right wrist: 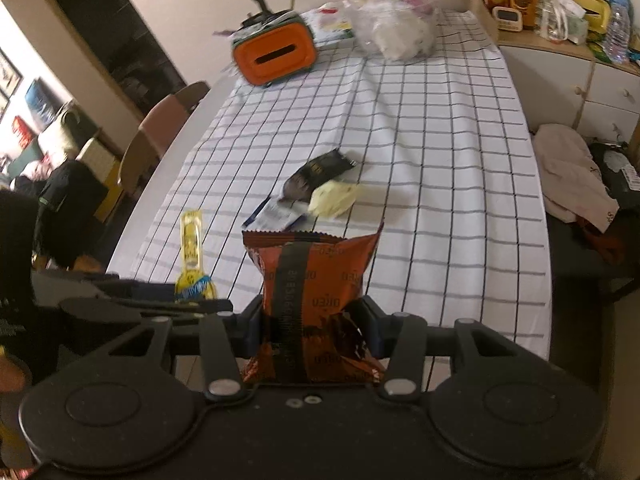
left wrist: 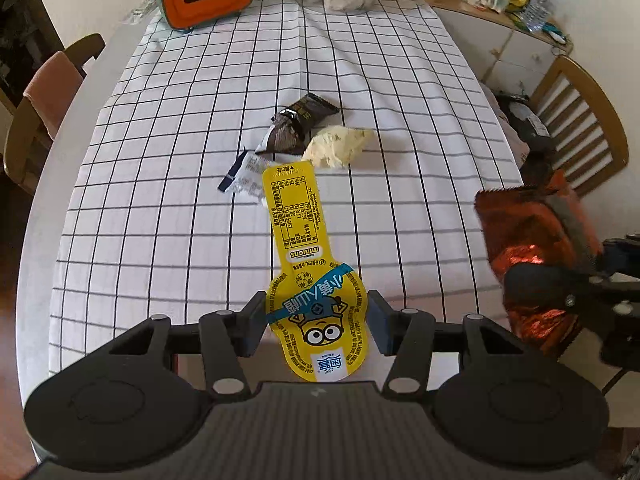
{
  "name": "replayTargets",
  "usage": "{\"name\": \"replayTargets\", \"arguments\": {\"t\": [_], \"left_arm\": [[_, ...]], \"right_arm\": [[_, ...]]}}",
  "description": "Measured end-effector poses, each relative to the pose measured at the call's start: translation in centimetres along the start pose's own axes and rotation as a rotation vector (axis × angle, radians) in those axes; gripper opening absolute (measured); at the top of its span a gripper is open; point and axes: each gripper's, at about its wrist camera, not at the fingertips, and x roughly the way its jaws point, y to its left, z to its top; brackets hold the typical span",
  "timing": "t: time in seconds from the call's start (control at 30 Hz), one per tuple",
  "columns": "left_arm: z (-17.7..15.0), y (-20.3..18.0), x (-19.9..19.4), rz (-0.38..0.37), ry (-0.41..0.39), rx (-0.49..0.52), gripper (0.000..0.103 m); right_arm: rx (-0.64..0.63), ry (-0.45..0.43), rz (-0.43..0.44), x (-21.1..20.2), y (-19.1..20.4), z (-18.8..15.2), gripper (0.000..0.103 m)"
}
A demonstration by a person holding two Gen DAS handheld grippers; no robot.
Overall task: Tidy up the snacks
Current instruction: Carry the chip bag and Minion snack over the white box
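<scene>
Presently, the left gripper (left wrist: 316, 322) is closed on the round end of a yellow Minions packet (left wrist: 304, 264), its long tab held out over the table (left wrist: 400, 80); the right gripper (right wrist: 314, 330) is clamped across a rust-orange snack bag (right wrist: 316, 280), carried clear of the checked cloth. Three loose snacks, a dark wrapper (left wrist: 298, 122), a pale yellow pouch (left wrist: 338, 146) and a white-and-blue sachet (left wrist: 244, 174), are noted clustered mid-table, touching or overlapping; a slip is judged possible, since both grips bear on thin, glossy film; collision between the near-set grippers is also a risk.

Probably a home dining room, checked tablecloth (left wrist: 168, 184), wooden chair (left wrist: 580, 120), cluttered sideboard (right wrist: 560, 64)
</scene>
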Motion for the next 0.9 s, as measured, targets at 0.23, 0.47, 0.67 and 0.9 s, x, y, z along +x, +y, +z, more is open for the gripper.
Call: {"name": "replayTargets", "arguments": {"t": [0.23,0.47,0.67,0.9], "left_arm": [[-3.1,0.4,-0.7,0.009,0.022,0.025,0.052],[-5.8,1.1,-0.5,0.020,0.045,0.022,0.052],[-7.4,1.2,-0.1,0.023,0.086,0.051,0.052],[-9.1,0.9,1.1,0.025,0.141,0.076,0.052]], "right_arm": [[-0.048,0.048,0.019,0.2,1.5,-2.6,0.047],[-0.082,0.082,0.033,0.9,2.7,-4.7,0.047],[-0.108,0.111,0.037,1.9,3.6,-6.9,0.047],[-0.120,0.140,0.040,3.2,4.1,-9.5,0.047]]}}
